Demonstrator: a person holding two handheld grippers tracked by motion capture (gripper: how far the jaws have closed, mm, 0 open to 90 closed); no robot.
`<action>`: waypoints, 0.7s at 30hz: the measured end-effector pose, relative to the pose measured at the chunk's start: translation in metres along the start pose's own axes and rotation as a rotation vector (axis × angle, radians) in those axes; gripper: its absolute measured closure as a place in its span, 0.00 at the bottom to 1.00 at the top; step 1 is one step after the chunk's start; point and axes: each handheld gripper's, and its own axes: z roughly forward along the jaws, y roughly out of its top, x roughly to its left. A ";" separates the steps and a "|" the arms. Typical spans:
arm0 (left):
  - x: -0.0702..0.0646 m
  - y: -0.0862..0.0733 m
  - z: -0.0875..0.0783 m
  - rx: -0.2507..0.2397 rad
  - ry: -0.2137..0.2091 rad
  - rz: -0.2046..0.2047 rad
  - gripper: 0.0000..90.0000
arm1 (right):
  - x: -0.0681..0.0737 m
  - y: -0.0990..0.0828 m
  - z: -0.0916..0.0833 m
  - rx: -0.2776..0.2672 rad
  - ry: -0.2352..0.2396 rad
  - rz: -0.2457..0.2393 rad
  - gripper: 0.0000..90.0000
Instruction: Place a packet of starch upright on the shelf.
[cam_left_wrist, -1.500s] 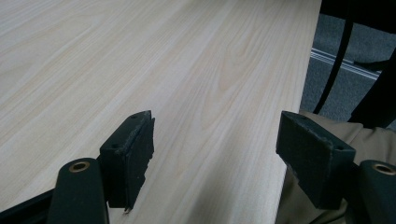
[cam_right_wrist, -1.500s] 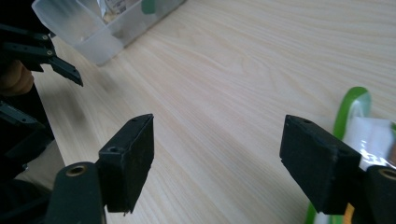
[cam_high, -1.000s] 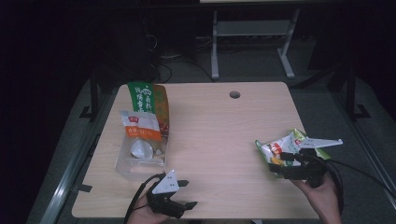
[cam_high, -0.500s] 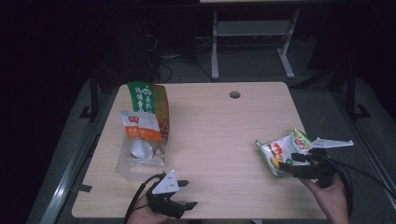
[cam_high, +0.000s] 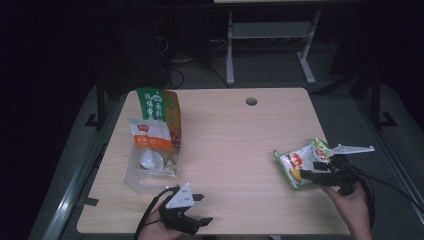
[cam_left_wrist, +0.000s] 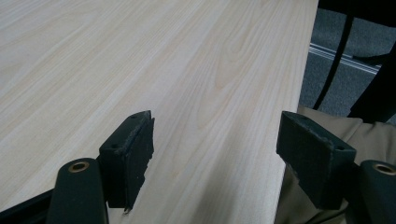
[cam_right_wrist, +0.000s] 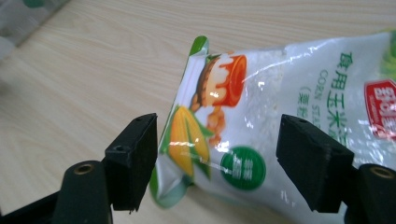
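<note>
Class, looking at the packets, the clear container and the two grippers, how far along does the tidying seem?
Done: two packets sit in the clear container at the table's left. In hand: the right gripper is open around the corn starch bag, not clamped. Left: probably gripping it and carrying it to the container. The left gripper is open over bare table.

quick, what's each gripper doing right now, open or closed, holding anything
Left gripper: open, holding nothing, over bare table.
Right gripper: open, jaws either side of the corn starch bag, not clamped.
</note>
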 end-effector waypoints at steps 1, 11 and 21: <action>0.000 0.000 0.000 -0.001 0.000 -0.002 0.30 | -0.001 0.002 0.004 0.005 -0.003 0.002 0.31; 0.001 0.000 0.001 0.001 -0.004 -0.009 0.30 | -0.009 0.007 0.028 0.078 -0.001 0.007 0.30; 0.000 0.001 0.004 0.002 -0.009 -0.010 0.30 | -0.006 0.006 0.033 0.093 0.029 -0.049 0.34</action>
